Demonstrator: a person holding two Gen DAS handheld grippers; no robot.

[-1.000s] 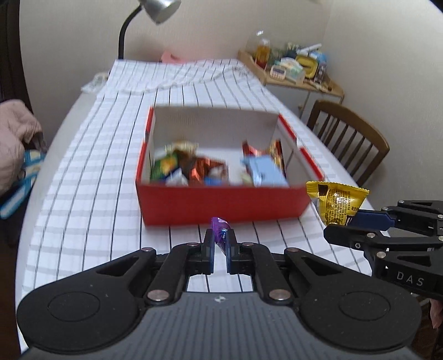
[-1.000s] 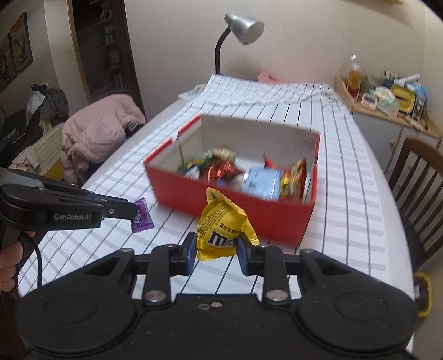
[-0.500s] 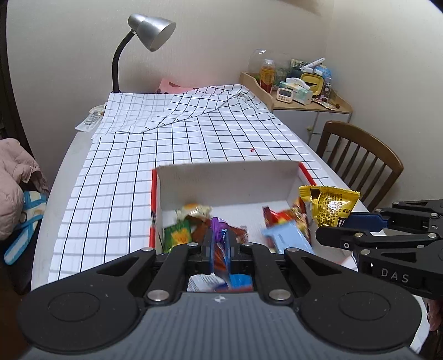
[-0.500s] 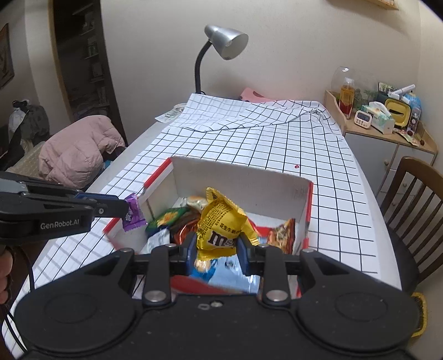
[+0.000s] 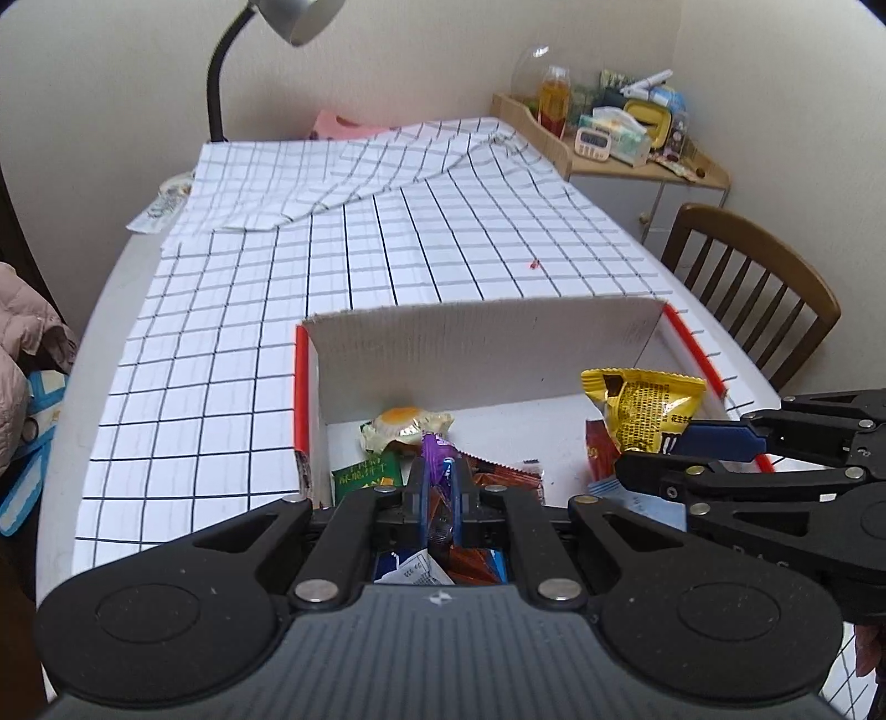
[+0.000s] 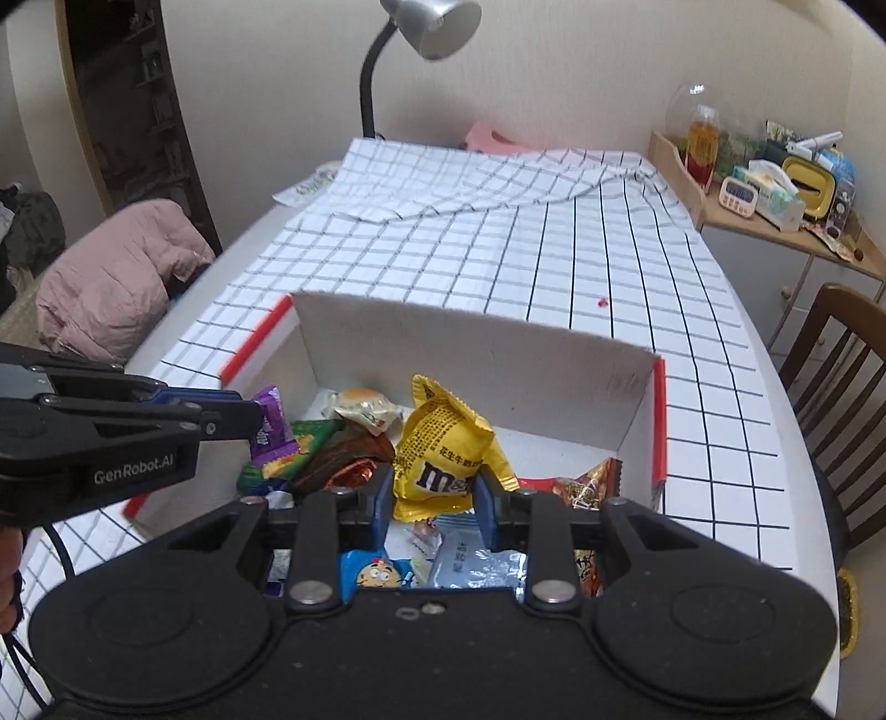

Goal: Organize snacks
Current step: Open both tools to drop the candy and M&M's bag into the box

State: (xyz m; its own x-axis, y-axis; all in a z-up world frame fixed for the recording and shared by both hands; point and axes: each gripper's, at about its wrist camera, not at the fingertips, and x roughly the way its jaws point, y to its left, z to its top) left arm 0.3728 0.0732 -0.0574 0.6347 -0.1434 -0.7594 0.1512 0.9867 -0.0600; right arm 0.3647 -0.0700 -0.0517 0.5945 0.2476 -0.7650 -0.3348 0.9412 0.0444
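Two tongs over red cardboard box (image 6: pixel 658 421): left tongs (image 5: pixel 438 493) pinch purple foil candy (image 5: pixel 434 451), right tongs (image 6: pixel 433 498) clamp crinkly yellow M&M's bag (image 6: pixel 443 443); glossy wrappers (image 6: pixel 343 454) heaped inside box, wooden chair (image 5: pixel 758 288) beside.

Soft, even indoor light; strong fisheye bending and dark corners; slight blur.

A lived-in home dining room — checked tablecloth (image 5: pixel 266 343), wooden chair (image 5: pixel 758 288), desk lamp (image 6: pixel 421 33), cluttered sideboard (image 6: pixel 775 210).

One box (image 6: pixel 581 382), two grippers, one lamp (image 6: pixel 432 22), one chair (image 5: pixel 758 288)
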